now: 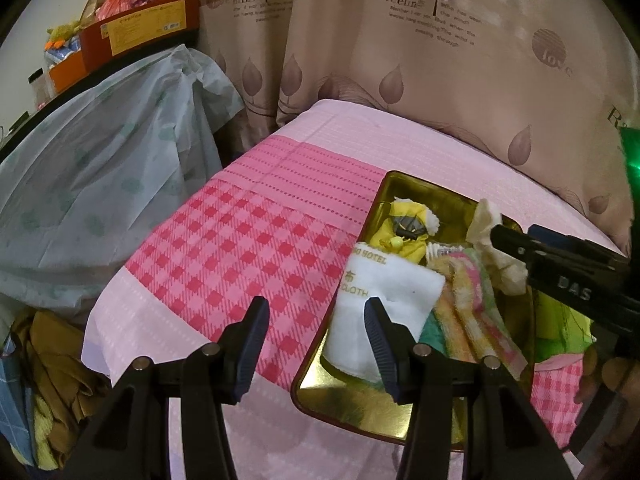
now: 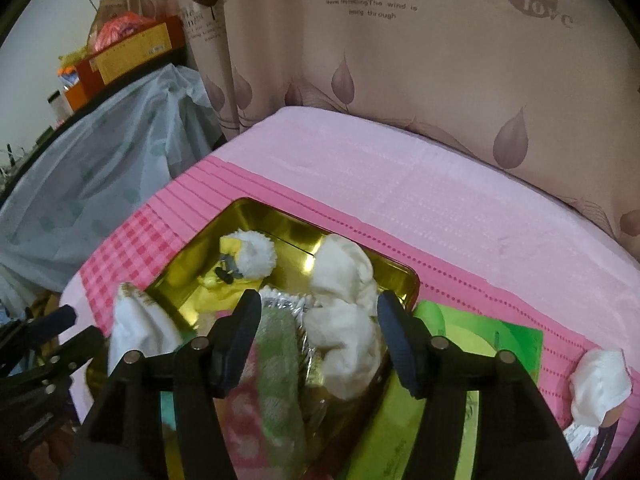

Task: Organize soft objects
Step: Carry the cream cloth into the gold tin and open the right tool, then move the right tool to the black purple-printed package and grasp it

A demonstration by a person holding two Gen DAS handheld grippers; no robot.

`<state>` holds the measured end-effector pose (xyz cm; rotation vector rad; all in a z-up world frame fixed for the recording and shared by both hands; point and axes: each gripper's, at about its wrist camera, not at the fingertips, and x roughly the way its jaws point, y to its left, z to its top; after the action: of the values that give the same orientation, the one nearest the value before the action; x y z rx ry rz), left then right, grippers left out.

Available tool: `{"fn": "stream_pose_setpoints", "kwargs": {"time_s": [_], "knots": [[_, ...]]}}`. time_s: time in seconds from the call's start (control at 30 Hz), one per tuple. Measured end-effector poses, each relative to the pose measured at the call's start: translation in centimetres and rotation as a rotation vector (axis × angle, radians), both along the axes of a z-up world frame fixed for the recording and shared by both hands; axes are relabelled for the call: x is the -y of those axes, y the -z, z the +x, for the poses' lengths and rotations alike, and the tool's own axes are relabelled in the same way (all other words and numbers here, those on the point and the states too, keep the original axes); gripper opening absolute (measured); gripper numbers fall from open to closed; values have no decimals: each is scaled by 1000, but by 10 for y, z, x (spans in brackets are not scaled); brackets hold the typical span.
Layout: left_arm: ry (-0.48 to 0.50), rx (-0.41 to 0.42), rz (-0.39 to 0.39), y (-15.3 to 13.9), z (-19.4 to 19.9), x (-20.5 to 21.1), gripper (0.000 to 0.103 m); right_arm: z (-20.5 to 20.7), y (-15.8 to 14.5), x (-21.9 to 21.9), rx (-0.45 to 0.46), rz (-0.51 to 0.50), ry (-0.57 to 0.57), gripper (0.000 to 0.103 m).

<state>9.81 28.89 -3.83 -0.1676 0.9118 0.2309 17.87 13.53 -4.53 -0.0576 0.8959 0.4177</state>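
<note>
curtain (image 1: 420,60): "Romantic feeling", "love", small lines incl. "But when the wind is passing through"; right wrist view reads "Who has seen the wind?" | white cloth (image 1: 384,300): gold "HOTEL", "CLOTH", one Chinese character | right gripper (image 1: 496,236) body: "DAS" | red-yellow box (image 1: 144,28): print unreadable

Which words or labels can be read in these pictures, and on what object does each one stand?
"Romantic feeling": curtain, partly creased.
"love": curtain, in a round mark.
"Who has seen the wind?": curtain, small print; further lines blurred.
"HOTEL" and "CLOTH": white towel in the gold tin; the start is cut off.
"DAS": right gripper's body.
Yellow label on the red box: too small to read.
</note>
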Motion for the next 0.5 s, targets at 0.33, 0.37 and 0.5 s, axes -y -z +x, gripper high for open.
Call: {"fn": "stream_pose_setpoints", "kwargs": {"time_s": [0.33, 0.37, 0.5], "knots": [[11, -1, 22, 0, 0, 3, 50, -54, -14, 61, 64, 11, 43, 61], [11, 0, 22, 0, 0, 4, 50, -59, -13, 74, 70, 1, 64, 61], [17, 2, 31, 0, -1, 6, 50, -73, -11, 127, 83, -20, 152, 61]]}}
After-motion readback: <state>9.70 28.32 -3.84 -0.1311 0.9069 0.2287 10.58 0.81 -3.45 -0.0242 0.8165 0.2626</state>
